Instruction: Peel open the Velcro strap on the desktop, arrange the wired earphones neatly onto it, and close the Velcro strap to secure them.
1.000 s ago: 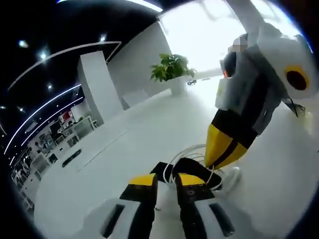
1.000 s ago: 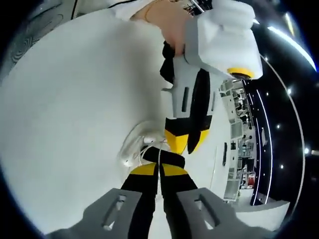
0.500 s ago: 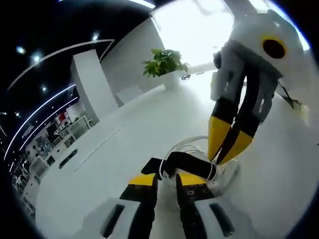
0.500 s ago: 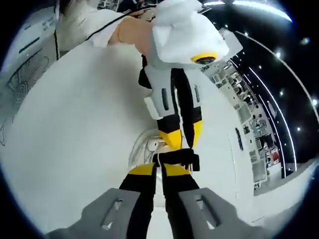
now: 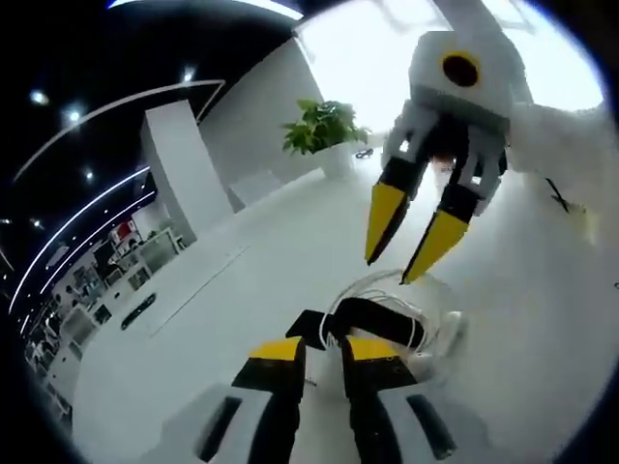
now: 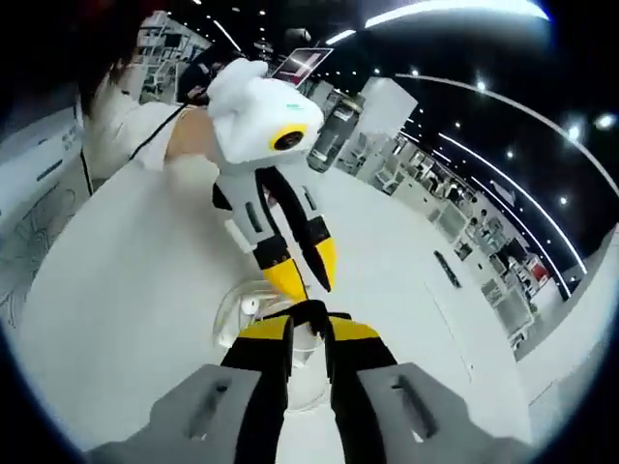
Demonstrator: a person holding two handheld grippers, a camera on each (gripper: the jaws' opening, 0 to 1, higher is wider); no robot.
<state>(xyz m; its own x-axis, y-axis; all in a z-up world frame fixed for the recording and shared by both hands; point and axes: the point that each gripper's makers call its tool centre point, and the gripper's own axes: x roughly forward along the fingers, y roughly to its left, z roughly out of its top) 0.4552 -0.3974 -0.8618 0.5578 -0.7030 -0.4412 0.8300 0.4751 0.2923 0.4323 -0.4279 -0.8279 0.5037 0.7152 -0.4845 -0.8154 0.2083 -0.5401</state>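
- Your left gripper (image 5: 322, 350): jaws drawn close together with only a narrow gap. The black strap (image 5: 372, 320) lies just beyond the tips. Whether they are pinching its near end cannot be told.
- Your right gripper (image 5: 404, 259): jaws spread and holding nothing, tips hanging above the far side of the bundle. In the right gripper view, your own jaws (image 6: 308, 331) stand apart with the strap (image 6: 309, 311) at their tips.
- The earphones (image 5: 387, 300) lie as a white coil on the table (image 5: 242, 280), directly ahead of the left jaws, with the strap across them.
- Handling, as judged: cord light, limp and springy, so loops will spill if released. Earbuds small and fragile.
- Take the strap by its free end, not the cord; it is thin, flexible and will resist peeling.
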